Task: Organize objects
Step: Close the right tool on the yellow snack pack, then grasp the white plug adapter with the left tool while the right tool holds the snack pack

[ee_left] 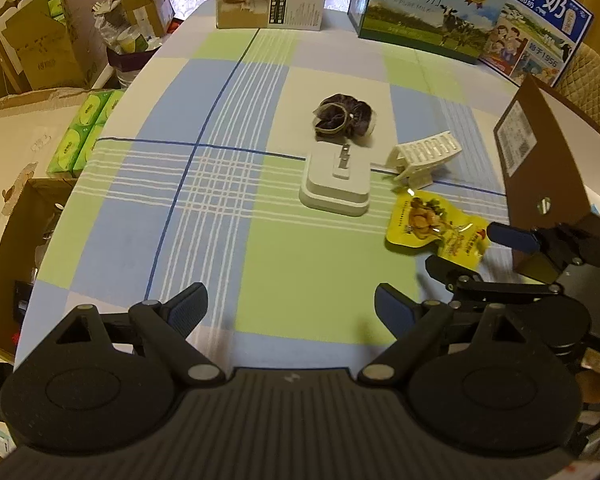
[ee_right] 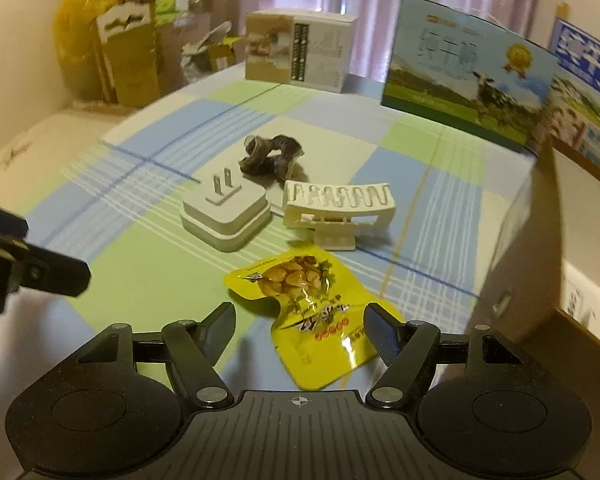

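while low over yellow snack packet (ee_right: 300,312), right claw (ee_right: 300,330) spread wide

The counter (ee_left: 260,272) wears a matt woven cloth in checked blue, green and white, smooth and flat. On it the white plug adapter (ee_left: 336,184) is smooth, softly satin plastic with two bare metal prongs. Behind the adapter lies a dark scrunchie (ee_left: 342,120), crumpled fabric with a faint sheen, perhaps velvet, though the view is too soft to be sure. Right of the adapter stands a cream ribbed holder (ee_right: 338,204) of matt moulded plastic. In front of it the yellow snack packet (ee_right: 312,320) is glossy, crinkled film catching highlights. The cartons (ee_left: 432,12) far behind the adapter are printed, lightly glossy cardboard. Each tool (ee_right: 300,330) is matt black plastic with textured blue finger pads (ee_left: 394,312) and metal pivot pins.
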A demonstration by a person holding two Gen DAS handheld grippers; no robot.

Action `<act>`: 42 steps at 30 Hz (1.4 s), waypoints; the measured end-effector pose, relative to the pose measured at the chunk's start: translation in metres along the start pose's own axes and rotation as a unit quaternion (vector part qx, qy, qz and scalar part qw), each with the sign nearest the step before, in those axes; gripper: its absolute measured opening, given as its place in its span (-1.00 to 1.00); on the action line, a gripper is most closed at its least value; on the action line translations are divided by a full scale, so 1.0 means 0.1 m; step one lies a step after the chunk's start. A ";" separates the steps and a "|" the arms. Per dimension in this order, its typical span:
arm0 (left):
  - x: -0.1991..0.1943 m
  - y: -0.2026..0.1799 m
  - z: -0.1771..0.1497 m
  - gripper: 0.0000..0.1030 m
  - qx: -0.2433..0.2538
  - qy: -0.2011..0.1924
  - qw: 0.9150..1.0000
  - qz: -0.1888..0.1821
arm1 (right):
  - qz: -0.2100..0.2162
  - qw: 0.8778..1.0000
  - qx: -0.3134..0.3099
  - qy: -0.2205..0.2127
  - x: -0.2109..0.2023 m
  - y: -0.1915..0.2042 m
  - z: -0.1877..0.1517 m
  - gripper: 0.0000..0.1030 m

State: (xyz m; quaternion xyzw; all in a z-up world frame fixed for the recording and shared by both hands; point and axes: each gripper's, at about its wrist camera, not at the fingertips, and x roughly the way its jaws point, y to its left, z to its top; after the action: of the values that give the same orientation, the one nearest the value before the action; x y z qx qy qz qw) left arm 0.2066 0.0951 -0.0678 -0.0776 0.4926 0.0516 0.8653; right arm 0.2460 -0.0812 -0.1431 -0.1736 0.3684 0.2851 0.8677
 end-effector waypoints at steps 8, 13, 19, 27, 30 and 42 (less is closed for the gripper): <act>0.18 0.04 0.00 0.71 -0.002 0.006 1.000 -0.004 | -0.004 1.000 -0.016 0.006 0.25 -0.02 -0.02 -0.13; 0.24 0.04 0.01 0.71 -0.001 0.007 1.000 -0.003 | -0.005 1.000 0.019 0.004 0.25 -0.06 0.00 -0.42; 0.29 0.01 0.05 0.71 0.005 0.005 1.000 -0.006 | 0.009 0.997 0.078 0.003 0.07 -0.16 0.04 -0.65; 0.38 -0.12 0.20 0.69 0.027 -0.008 0.999 -0.016 | 0.050 0.975 0.217 -0.026 -0.31 -0.48 0.25 -0.66; 0.41 -0.18 0.28 0.69 0.040 -0.019 0.999 -0.019 | 0.057 0.964 0.252 -0.057 -0.48 -0.58 0.36 -0.66; 0.92 -0.38 0.71 0.62 0.063 -0.029 0.997 -0.021 | 0.025 0.951 0.293 -0.090 -0.66 -1.01 0.57 -0.66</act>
State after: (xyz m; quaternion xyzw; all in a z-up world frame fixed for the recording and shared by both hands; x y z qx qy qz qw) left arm 0.3196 0.0720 -0.1084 -0.0315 0.4674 0.0041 0.8835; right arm 0.3020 -0.1545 -0.0467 0.1241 0.3599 0.2005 0.9027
